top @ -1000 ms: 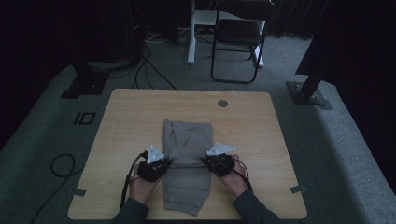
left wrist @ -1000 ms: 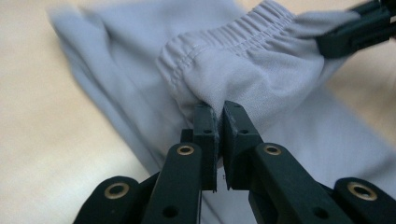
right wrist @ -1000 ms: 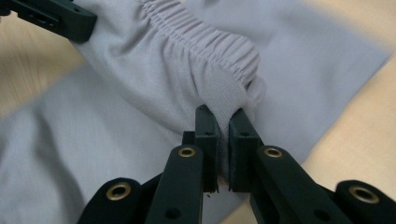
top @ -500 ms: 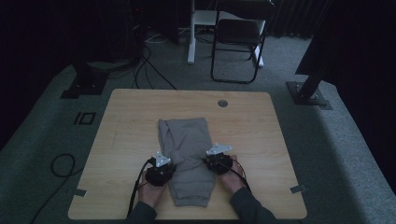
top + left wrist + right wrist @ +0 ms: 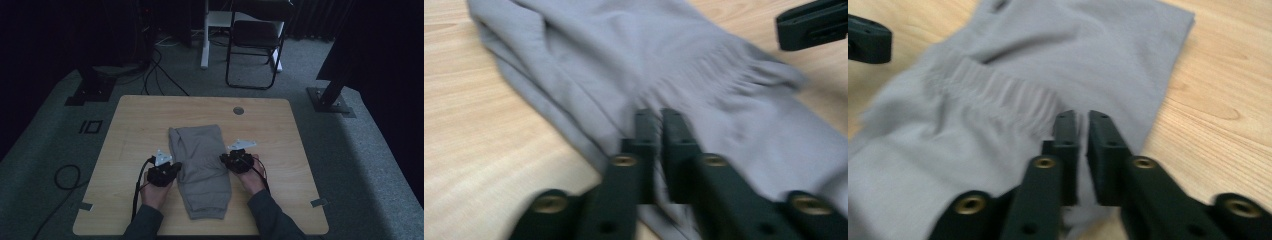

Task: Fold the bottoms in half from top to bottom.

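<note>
A grey garment [image 5: 202, 165] with a gathered waistband lies folded lengthwise on the wooden table [image 5: 140, 120]. My left gripper [image 5: 176, 167] is at its left edge and my right gripper [image 5: 225, 159] at its right edge, both about halfway along. In the left gripper view the jaws [image 5: 660, 117] have just closed further and pinch the cloth [image 5: 704, 75], whose wrinkles run to the tips. In the right gripper view the jaws [image 5: 1078, 117] stand nearly together on the waistband of the cloth [image 5: 1048, 45]. Each view shows the other gripper [image 5: 811, 25] [image 5: 865, 37] across the garment.
A round grommet [image 5: 238, 110] sits near the table's far edge. Behind the table stand a folding chair [image 5: 255, 40] and two stand bases [image 5: 90, 92] [image 5: 330, 100]. Cables [image 5: 65, 175] lie on the carpet at the left.
The garment's near end has drawn back from the table's front edge and the cloth is bunched between the grippers. The right gripper has moved farther up the table; the left shifted slightly.
</note>
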Demonstrator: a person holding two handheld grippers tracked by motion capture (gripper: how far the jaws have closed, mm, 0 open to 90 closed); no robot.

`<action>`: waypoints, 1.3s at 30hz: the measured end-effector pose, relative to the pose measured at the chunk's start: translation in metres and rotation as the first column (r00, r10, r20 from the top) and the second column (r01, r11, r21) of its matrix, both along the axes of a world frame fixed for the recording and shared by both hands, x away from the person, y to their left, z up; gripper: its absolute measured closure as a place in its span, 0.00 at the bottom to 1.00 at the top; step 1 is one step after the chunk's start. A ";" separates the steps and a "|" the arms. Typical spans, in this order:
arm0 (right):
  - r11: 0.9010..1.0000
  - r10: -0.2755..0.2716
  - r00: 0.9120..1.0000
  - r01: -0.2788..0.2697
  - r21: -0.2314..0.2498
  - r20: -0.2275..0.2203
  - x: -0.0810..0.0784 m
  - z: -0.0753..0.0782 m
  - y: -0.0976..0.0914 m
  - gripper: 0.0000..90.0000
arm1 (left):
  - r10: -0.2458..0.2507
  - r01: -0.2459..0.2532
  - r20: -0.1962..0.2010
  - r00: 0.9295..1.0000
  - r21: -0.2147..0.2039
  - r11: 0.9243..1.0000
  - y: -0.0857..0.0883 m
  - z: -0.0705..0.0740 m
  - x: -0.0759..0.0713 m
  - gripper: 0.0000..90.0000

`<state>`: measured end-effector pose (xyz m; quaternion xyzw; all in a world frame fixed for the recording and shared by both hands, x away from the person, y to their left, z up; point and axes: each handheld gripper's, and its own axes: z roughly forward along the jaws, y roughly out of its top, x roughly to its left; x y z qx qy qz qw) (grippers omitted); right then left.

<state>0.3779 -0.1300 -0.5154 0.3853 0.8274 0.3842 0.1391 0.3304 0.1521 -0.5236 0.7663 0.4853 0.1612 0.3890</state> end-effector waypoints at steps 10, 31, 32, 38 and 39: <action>0.994 -0.009 0.997 0.001 -0.109 -0.072 0.030 -0.025 0.024 0.97 | -0.004 0.006 -0.067 0.998 0.030 1.000 -0.012 -0.019 0.026 0.96; 0.986 0.131 0.986 -0.120 0.113 -0.098 -0.006 -0.014 -0.009 0.86 | -0.128 0.127 -0.008 0.992 -0.035 0.991 -0.020 -0.018 -0.017 0.87; 0.987 0.123 0.988 -0.113 0.110 -0.089 -0.006 -0.013 -0.009 0.86 | -0.133 0.132 -0.009 0.991 -0.039 0.990 -0.020 -0.018 -0.018 0.87; 1.000 0.019 0.998 -0.018 0.013 -0.061 0.011 -0.011 -0.004 0.86 | -0.163 0.163 0.011 0.987 -0.041 0.986 -0.025 -0.016 -0.022 0.87; 1.000 0.002 0.998 -0.002 -0.009 -0.058 0.015 -0.013 -0.001 0.86 | -0.166 0.166 0.012 0.986 -0.042 0.985 -0.025 -0.016 -0.022 0.86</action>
